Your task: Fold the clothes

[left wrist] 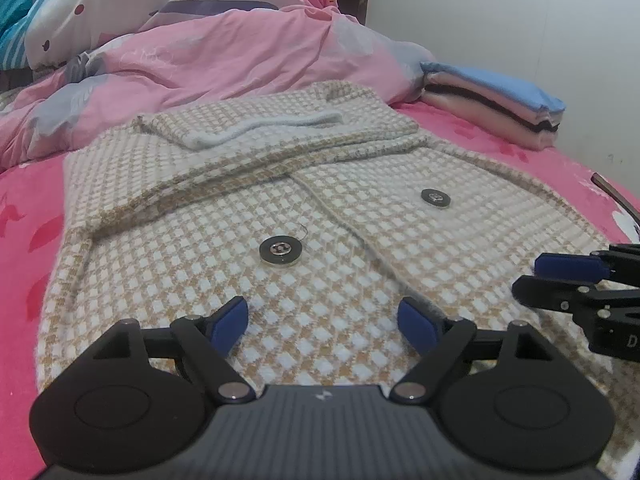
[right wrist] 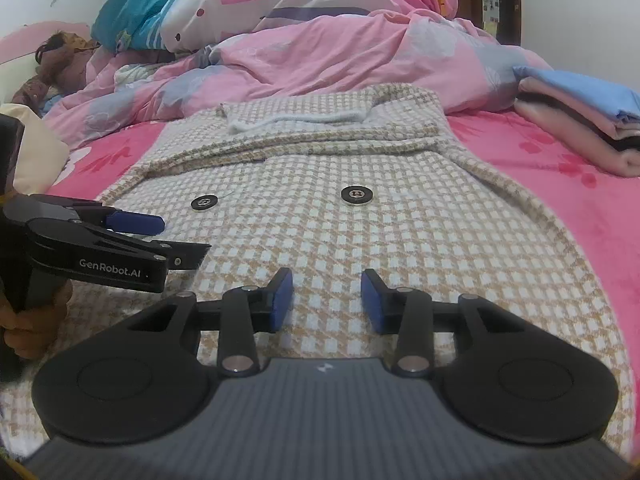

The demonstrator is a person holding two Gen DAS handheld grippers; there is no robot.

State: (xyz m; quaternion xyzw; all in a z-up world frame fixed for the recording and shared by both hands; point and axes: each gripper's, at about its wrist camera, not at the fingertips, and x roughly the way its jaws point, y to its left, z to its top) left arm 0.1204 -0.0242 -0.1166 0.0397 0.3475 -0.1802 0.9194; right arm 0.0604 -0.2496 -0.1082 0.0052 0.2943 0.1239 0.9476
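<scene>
Jacket: the checked tan-and-white jacket point(left wrist: 280, 216) lies flat on the pink bed point(left wrist: 28, 240), buttoned side up, two dark buttons showing. A sleeve point(left wrist: 224, 164) is already laid across the chest and the top looks turned over, pale lining strip on show.

Left gripper: the left gripper point(left wrist: 322, 322) hangs low over the jacket's near hem, spread wide, nothing between its blue pads.

Right gripper: the right gripper point(right wrist: 326, 300) sits just beside it over the same hem, also released and empty, though less wide.

Step, my guess: somewhere mid-fold. With the sleeve and top tucked in, I'd say the hem is what's being lined up for, both grippers parked at it. Could equally be that they just let go of it, honestly can't tell from this.

Next move, if it is the hem: each gripper needs a pinch near one hem corner, catching every layer, then lift evenly so the thick weave doesn't sag or drag the sleeve out.

Other stuff: a folded stack point(left wrist: 492, 108) sits off to the right near the wall, rumpled pink duvet point(left wrist: 224, 52) behind the jacket.

Hard to see: the hem edge itself hides under the gripper bodies in both views. The second sleeve isn't visible. Fisheye bends the sides, so how square the fold is stays unclear.
</scene>
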